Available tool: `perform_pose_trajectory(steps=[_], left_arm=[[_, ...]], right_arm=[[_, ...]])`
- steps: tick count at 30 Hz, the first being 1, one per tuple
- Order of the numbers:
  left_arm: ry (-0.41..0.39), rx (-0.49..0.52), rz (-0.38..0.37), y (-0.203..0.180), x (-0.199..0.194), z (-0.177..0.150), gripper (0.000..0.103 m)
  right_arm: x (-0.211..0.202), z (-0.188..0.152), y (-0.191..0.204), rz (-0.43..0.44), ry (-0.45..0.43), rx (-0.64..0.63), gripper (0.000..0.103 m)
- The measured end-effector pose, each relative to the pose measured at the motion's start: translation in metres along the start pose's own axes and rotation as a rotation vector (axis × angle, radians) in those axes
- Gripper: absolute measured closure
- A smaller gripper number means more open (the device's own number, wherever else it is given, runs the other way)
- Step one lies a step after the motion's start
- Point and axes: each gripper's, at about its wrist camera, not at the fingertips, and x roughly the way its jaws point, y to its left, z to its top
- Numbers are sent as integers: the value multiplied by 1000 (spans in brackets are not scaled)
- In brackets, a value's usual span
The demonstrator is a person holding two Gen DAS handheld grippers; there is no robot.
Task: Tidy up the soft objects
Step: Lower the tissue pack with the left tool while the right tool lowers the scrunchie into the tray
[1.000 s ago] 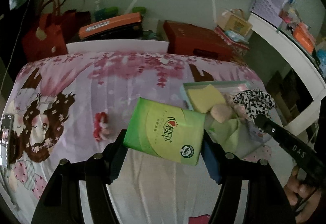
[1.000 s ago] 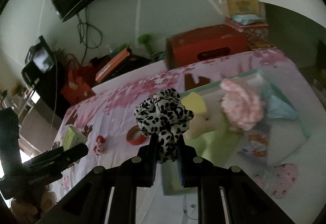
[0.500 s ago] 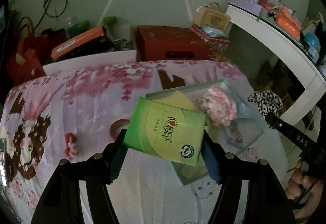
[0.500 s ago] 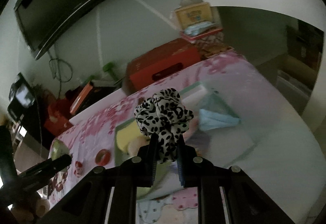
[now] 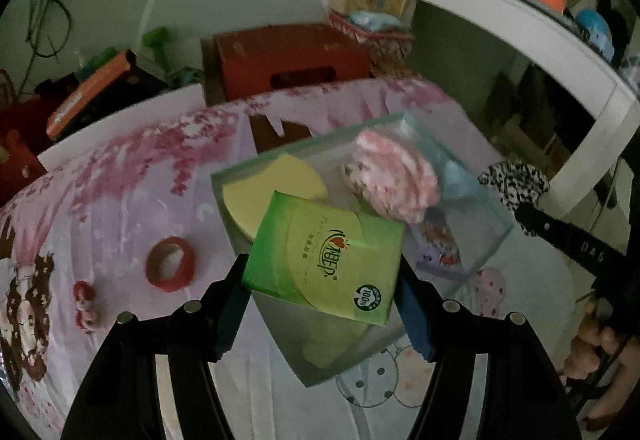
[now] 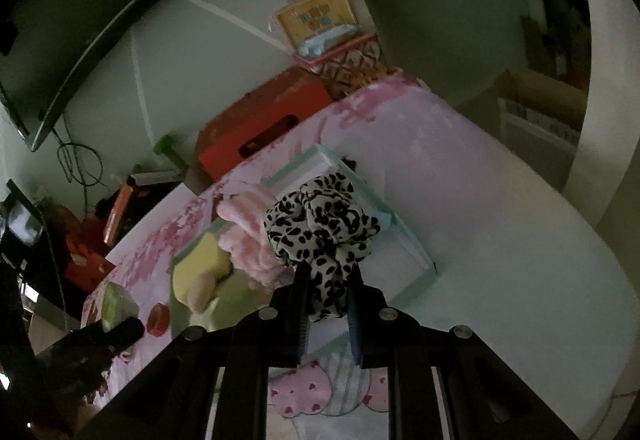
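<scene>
- Several soft things already lie in the clear bin: a yellow sponge and a pink fluffy piece; two more are in hand, and a red tape ring sits on the bed at 9 o'clock of the bin.
- Left gripper is clamped on the green tissue pack, which stands at 12 o'clock between its fingers, above the bin.
- Right gripper pinches the leopard scrunchie, which bunches out at 12 o'clock above the fingertips, over the bin's right end.

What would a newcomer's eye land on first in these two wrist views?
First the bright green tissue pack, clamped in the left gripper above the near end of the clear box. Then the leopard-print scrunchie, pinched in the right gripper above the same box, where a pink fluffy item and yellow sponge lie.
</scene>
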Motion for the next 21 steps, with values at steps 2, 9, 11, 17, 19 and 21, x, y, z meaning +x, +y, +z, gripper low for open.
perform_pose_trajectory(steps=[2,9,11,17,19,21], left_arm=[[25,4,-6,-2,11,-4,34],[86,17,3,-2,43,-15,34],[93,7,7,1,49,-16,34],[110,3,13,5,63,-18,34],[113,3,14,6,67,-17,34],[117,3,16,6,72,-17,34]], right_arm=[[8,-3,-2,-2,16,-3,85],[36,-11,-5,-8,65,-4,85],[41,-12,-4,-9,70,-6,85],[53,-12,-1,-14,79,-18,85],[57,-13,-1,-18,85,-20,85],[62,-14,-2,-20,92,-20,85]])
